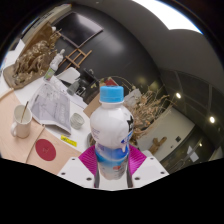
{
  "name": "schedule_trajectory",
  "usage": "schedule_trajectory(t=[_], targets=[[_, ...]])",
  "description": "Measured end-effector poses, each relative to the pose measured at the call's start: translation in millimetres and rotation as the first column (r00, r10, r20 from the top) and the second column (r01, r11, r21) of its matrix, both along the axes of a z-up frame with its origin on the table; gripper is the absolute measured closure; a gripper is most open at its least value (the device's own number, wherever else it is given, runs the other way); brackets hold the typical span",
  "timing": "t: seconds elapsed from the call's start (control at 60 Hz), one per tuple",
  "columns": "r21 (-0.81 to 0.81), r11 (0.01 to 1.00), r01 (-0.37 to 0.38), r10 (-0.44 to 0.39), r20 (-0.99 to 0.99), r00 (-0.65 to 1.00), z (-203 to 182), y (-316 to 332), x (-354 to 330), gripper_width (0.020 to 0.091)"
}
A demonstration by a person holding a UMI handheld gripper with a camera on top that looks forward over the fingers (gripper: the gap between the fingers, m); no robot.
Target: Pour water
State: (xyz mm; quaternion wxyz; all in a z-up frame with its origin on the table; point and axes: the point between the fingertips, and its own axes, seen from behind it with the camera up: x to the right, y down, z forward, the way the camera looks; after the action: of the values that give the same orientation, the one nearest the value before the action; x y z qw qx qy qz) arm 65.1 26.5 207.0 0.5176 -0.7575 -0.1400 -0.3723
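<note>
Claw (112,168) clamped on white bottle (111,130), blue cap, held upright; cup (21,122) far left on counter (30,145).

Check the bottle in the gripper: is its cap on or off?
On. The bottle stands upright between the pink pads, its blue cap seated on top. The gripper holds it.

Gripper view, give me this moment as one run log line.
task: pour water | gripper: shut on bottle | bottle: white, blue cap on, upright, lifted | cup: on table, beyond fingers | pouring: not begun
</note>
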Motion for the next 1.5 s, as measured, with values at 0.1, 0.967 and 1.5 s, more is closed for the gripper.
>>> schedule_trajectory(t=[0.1, 0.967, 1.5], targets=[[-0.024, 0.999, -0.034, 0.039, 0.268, 0.963, 12.1, 31.7, -29.9, 0.0737], [-0.093, 0.965, -0.244, 0.261, 0.3, 0.917, -19.6, 90.0, -135.1, 0.0737], [0.005, 0.985, -0.171, 0.131, -0.664, 0.736, -136.3, 93.0, -137.9, 0.073]])
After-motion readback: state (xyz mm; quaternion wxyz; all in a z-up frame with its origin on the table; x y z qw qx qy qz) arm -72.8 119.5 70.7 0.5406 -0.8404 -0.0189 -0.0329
